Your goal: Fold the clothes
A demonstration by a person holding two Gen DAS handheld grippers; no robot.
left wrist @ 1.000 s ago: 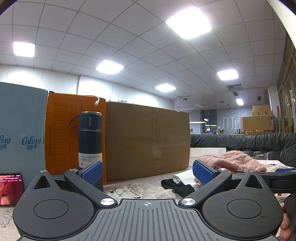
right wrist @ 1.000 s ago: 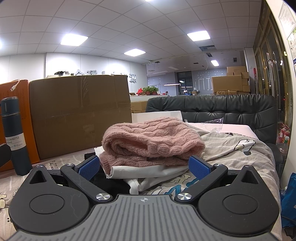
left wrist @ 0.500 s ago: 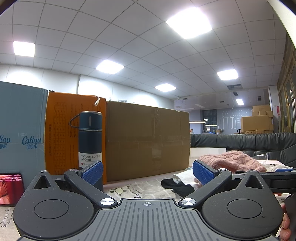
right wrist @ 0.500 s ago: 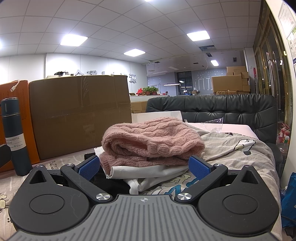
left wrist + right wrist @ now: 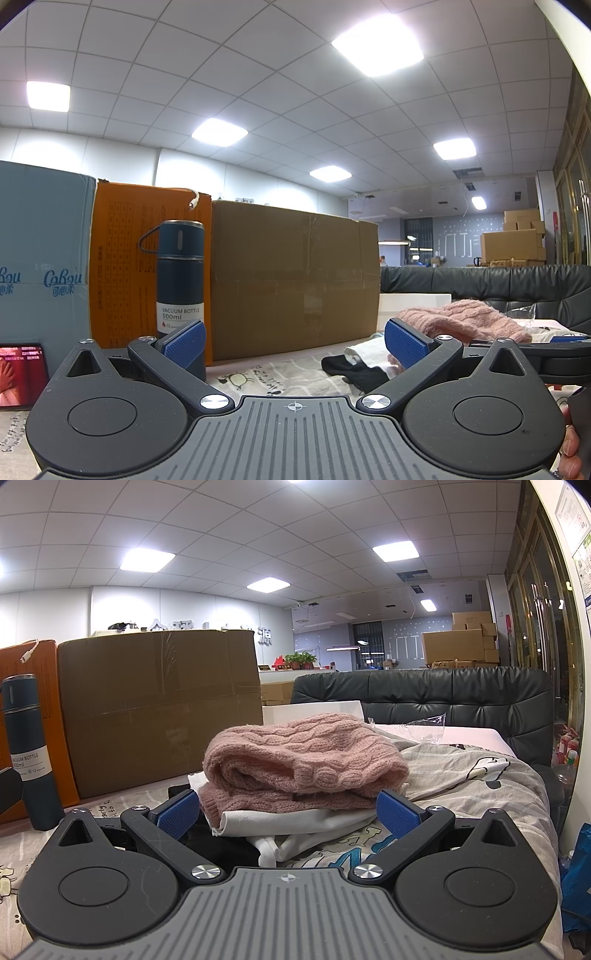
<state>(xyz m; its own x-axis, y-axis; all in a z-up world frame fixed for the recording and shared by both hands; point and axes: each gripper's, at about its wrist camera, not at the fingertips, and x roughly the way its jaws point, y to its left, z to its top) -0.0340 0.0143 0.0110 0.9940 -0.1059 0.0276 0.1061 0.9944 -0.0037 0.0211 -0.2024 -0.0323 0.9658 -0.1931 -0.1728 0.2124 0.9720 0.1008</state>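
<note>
At the far left of the left wrist view a phone (image 5: 20, 371) with a lit red screen is cut off by the frame edge, standing in front of a pale blue carton (image 5: 40, 266). Next come an orange box (image 5: 122, 266), a dark blue vacuum bottle (image 5: 180, 280) standing upright before it, and a large brown cardboard box (image 5: 295, 280), sealed with tape, so its contents are hidden; together they wall off the back of the printed cloth-covered surface (image 5: 288, 373). The left gripper (image 5: 294, 341) sits low over that cloth with its jaws spread wide and nothing between them; a bare strip of cloth lies ahead of it, up to the boxes. To its right a black garment (image 5: 351, 367) lies flat. The right gripper (image 5: 288, 814), equally wide apart and empty, faces the clothes pile: a folded pink knit sweater (image 5: 303, 764) on top of a white garment (image 5: 295, 823), the jaws standing on either side of the pile's near edge; whether they touch it is unclear. Behind rises a black sofa back (image 5: 443, 698). A fingertip (image 5: 570, 443) shows at the lower right rim of the left view.
</note>
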